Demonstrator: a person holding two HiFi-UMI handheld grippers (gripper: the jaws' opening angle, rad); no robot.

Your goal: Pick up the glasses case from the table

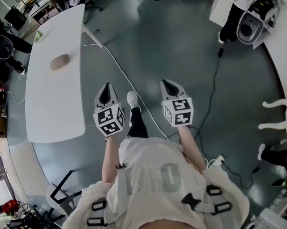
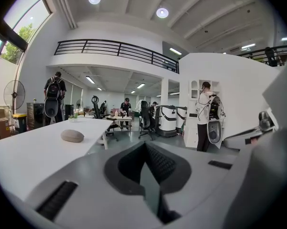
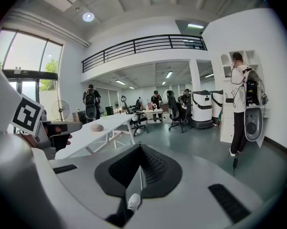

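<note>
The glasses case (image 1: 59, 62) is a brown oval pouch lying on the long white table (image 1: 52, 109) at the left of the head view. It also shows as a small tan lump in the left gripper view (image 2: 72, 136) and far off in the right gripper view (image 3: 96, 128). My left gripper (image 1: 106, 87) is held over the floor just right of the table's near end, well short of the case. Its jaws are shut and empty (image 2: 144, 147). My right gripper (image 1: 170, 84) hangs beside it over the floor, also shut with nothing in it (image 3: 140, 149).
A white cable (image 1: 126, 78) and a black cable (image 1: 212, 94) run across the grey floor ahead. My shoe (image 1: 132, 99) steps between the grippers. A person with a backpack rig (image 1: 246, 23) stands by white furniture at the far right. Office chairs (image 2: 145, 120) stand farther back.
</note>
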